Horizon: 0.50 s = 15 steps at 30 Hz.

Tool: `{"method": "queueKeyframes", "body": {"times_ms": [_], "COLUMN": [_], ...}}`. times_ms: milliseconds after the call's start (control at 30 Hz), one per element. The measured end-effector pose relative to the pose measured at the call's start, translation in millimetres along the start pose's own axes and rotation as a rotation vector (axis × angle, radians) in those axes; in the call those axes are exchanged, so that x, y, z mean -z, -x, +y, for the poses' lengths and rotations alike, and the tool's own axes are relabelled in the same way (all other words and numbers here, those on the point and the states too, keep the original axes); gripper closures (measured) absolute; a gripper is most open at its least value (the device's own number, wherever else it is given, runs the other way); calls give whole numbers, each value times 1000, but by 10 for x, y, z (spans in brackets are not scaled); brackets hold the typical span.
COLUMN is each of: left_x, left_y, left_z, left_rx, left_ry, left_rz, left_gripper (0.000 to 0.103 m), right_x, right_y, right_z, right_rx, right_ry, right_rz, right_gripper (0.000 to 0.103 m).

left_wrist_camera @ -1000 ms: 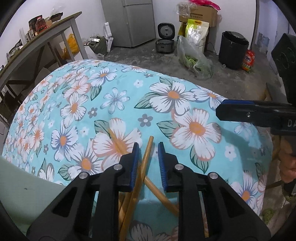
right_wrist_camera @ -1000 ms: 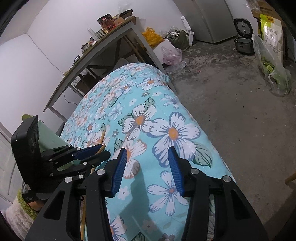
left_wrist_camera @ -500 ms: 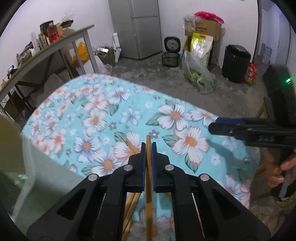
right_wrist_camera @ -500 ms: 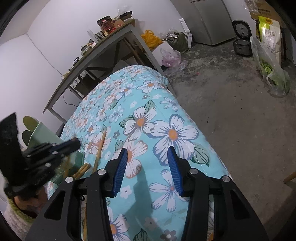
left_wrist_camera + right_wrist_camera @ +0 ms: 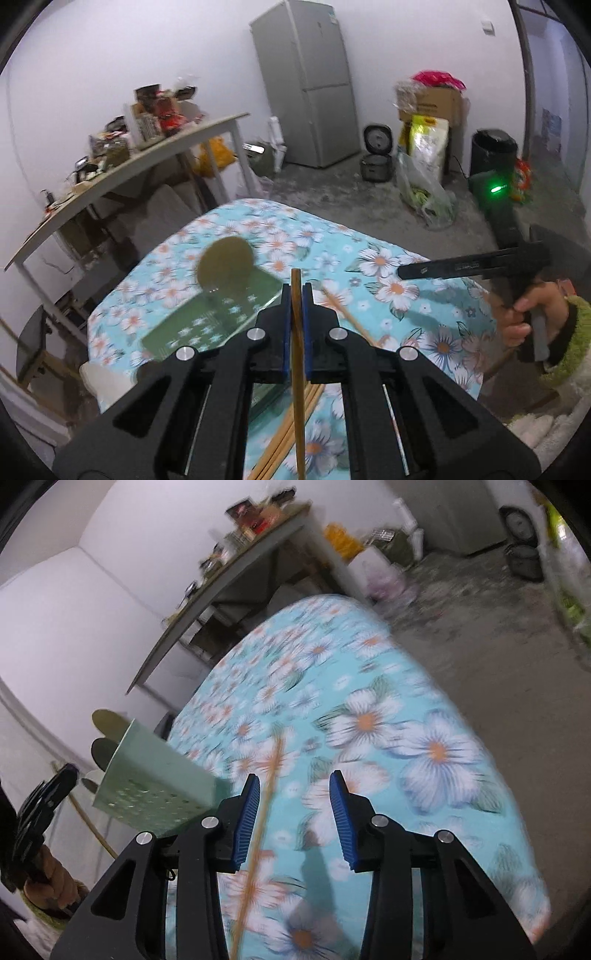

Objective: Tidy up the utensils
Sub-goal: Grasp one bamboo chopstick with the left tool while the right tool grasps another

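Note:
My left gripper [image 5: 296,295] is shut on one wooden chopstick [image 5: 297,406], held upright above the table. Below it lie several loose chopsticks [image 5: 284,435] and one more [image 5: 347,317] on the floral tablecloth [image 5: 424,317]. A pale green perforated utensil holder [image 5: 207,325] with a round-ended utensil in it stands to the left, blurred. My right gripper [image 5: 293,805] hovers over the cloth, its jaws closing. A chopstick [image 5: 273,768] lies on the cloth under the gap, near the left pad, with neither pad touching it. The holder [image 5: 155,786] sits left of it.
A person's hand [image 5: 532,314] in a green cuff holds the right gripper. Beyond the table stand a cluttered side table [image 5: 147,155], a fridge [image 5: 310,81], a rice cooker [image 5: 376,151], a black bin [image 5: 493,155] and bags on the concrete floor.
My left gripper closed on a chopstick and lifted it well above the table. The right gripper drifted left towards the holder, its jaws narrowing a little.

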<state>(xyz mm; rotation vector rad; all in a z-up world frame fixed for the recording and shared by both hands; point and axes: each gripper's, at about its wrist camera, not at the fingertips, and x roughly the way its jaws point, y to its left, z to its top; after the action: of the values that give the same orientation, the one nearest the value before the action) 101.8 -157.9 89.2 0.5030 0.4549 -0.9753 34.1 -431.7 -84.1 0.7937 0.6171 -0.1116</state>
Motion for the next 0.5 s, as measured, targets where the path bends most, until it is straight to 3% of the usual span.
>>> {"method": "queueKeyframes", "body": {"times_ms": [167, 267, 500], "left_x": [59, 98, 179], "left_y": [359, 494, 723], "left_z": [204, 291, 462], "left_rx": [-31, -34, -34], "left_ry": [54, 83, 131], "left_rz": [-62, -85, -134], "left_gripper": [98, 98, 98], "right_x": [-108, -175, -187], "right_y": [-413, -645, -1118], "right_z": [211, 350, 585], "right_rx": [-24, 21, 232], "right_ry": [16, 40, 147], "right_rz": [98, 138, 205], "right_gripper": [68, 69, 72]}}
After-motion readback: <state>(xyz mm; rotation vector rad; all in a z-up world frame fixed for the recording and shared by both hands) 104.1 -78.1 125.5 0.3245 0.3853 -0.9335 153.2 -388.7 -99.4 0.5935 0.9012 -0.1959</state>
